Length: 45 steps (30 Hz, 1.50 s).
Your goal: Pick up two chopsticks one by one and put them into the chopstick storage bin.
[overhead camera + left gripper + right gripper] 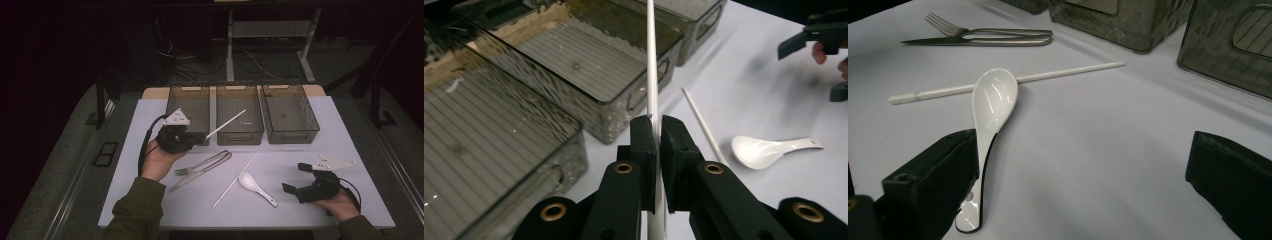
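My left gripper [201, 138] [657, 122] is shut on a white chopstick [226, 124] [652, 65], which slants up and to the right over the middle bin [239, 134]. A second white chopstick [235, 180] [702, 123] [998, 83] lies on the white table [310, 155]. Beside it lies a white ceramic spoon [257, 188] [764, 150] [990, 107]. My right gripper [295, 177] rests open near the front right, its jaws wide apart, with the spoon's handle next to its left jaw.
Three smoky see-through bins stand in a row at the back: left bin [189, 102], middle bin and right bin [290, 135]. A metal fork [197, 165] [983, 32] and knife [195, 176] [973, 42] lie left of centre.
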Each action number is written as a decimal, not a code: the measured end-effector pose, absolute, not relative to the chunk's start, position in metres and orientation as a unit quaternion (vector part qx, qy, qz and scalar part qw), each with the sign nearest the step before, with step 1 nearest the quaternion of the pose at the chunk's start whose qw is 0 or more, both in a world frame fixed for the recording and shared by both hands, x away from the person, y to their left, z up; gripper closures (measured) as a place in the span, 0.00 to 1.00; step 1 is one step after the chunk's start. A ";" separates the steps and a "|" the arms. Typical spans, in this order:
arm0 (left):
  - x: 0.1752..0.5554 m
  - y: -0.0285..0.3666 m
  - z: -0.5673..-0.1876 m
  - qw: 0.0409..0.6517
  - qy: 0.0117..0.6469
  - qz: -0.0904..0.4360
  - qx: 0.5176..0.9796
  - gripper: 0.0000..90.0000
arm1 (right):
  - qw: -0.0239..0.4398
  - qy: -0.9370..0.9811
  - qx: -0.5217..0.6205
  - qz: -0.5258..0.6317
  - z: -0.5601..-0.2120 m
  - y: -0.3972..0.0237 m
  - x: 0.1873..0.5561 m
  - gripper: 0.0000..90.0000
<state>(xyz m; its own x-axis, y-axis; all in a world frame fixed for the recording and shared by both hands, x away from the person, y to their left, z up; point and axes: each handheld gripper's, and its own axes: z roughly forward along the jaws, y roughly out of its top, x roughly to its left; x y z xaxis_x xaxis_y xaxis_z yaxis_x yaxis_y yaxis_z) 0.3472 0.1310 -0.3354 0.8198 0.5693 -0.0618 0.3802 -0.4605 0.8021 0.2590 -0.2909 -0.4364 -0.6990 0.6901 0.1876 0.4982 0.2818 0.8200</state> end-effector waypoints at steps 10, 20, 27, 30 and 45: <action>0.377 0.136 -0.327 0.424 0.300 0.124 0.846 0.94 | 0.103 0.792 0.374 0.471 -0.436 -0.292 0.259 0.01; 0.407 0.145 -0.322 0.407 0.320 0.145 0.843 0.94 | 0.103 0.792 0.373 0.473 -0.436 -0.293 0.259 0.01; 0.427 0.154 -0.329 0.395 0.340 0.161 0.838 0.94 | 0.101 0.791 0.374 0.474 -0.435 -0.293 0.258 0.01; 0.434 0.158 -0.335 0.392 0.352 0.162 0.835 0.94 | 0.101 0.791 0.374 0.474 -0.435 -0.293 0.258 0.01; 0.465 0.172 -0.355 0.372 0.398 0.181 0.819 0.94 | 0.099 0.790 0.373 0.476 -0.435 -0.294 0.259 0.01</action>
